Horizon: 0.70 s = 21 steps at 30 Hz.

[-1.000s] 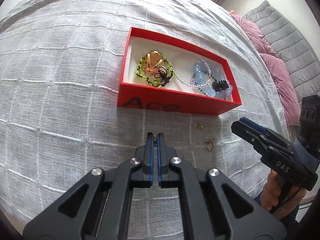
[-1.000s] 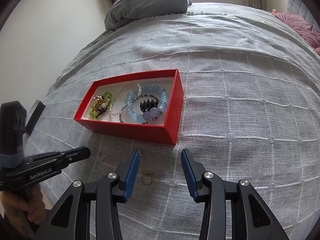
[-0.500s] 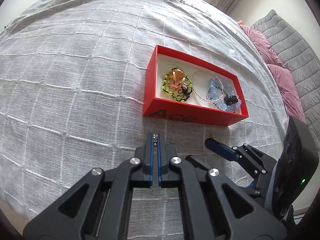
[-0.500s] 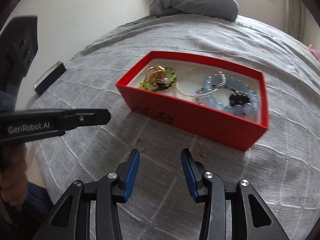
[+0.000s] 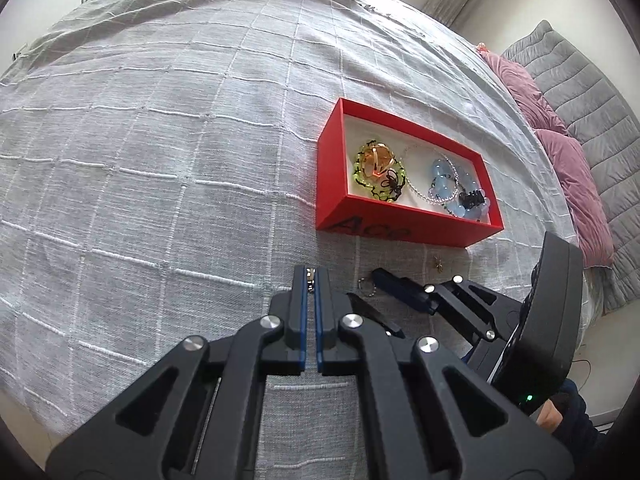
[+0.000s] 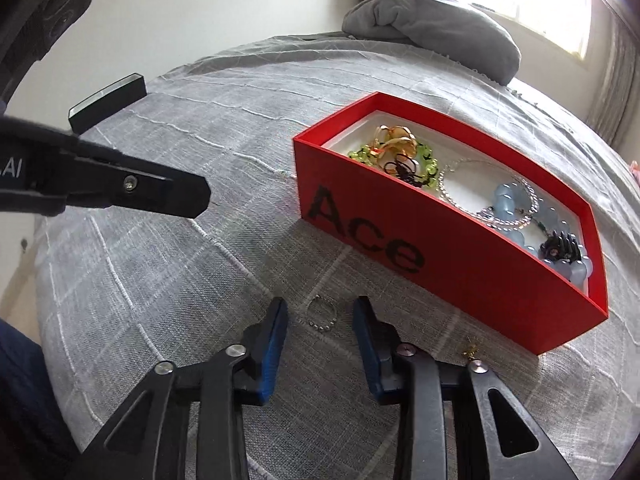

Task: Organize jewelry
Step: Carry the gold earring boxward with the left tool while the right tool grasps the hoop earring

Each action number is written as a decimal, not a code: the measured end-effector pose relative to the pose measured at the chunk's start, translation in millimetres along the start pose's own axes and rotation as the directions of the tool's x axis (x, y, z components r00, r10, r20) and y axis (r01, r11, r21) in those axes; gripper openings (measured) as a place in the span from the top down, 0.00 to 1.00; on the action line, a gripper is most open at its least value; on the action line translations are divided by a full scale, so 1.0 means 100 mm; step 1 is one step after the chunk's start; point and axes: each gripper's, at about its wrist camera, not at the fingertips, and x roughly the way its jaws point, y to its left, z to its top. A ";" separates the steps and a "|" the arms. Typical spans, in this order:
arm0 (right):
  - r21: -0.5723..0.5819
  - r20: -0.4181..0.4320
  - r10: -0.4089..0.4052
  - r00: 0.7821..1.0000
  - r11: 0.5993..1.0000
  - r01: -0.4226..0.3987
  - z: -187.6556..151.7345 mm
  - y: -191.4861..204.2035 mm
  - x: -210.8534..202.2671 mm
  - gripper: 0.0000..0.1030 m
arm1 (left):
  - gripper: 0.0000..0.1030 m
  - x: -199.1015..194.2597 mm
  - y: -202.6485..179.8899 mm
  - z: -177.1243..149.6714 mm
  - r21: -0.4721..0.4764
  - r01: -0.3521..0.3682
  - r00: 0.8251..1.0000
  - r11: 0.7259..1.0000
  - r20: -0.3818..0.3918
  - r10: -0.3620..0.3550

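A small silver beaded ring point(image 6: 321, 316) is seen lying between the closing, not yet touching jaws of the right gripper point(image 6: 320, 312), on a grey checked bedspread point(image 6: 200, 260). Just beyond stands a red box point(image 6: 460, 256). The left gripper point(image 5: 311, 280) is pinched shut, possibly on something tiny.

A red open box point(image 6: 460, 264) printed "Ace" is set on the grey bedspread. Inside it, a green beaded bracelet point(image 6: 360, 156) with gold pieces is seen at one end, a silver chain point(image 6: 480, 200) in the middle, and pale blue beads point(image 6: 516, 216) with a black clip at the other. A small silver beaded ring point(image 6: 321, 316) and a tiny gold earring point(image 6: 471, 350) are left lying outside, near the printed wall.
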 end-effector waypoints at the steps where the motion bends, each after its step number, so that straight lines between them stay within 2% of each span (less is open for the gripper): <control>1: -0.014 0.003 0.010 1.000 1.000 -0.010 0.00 0.04 0.00 0.86 | 0.96 0.00 -0.01 0.00 0.000 0.001 1.000 1.000 -0.001 -0.001; 5: -0.045 0.021 -0.028 0.999 0.999 0.029 -0.03 0.13 -0.01 0.87 | 0.96 0.00 -0.03 0.02 0.007 0.005 1.000 1.000 0.004 -0.005; 12: 0.004 0.024 -0.004 1.000 1.000 0.004 -0.01 0.06 -0.11 0.87 | 0.96 -0.06 -0.06 0.02 0.018 0.011 1.000 1.000 0.021 -0.011; 21: 0.090 0.092 0.038 0.995 0.995 -0.047 0.12 -0.18 -0.51 0.87 | 0.96 -0.18 -0.01 0.09 -0.019 0.043 0.996 0.999 0.085 -0.042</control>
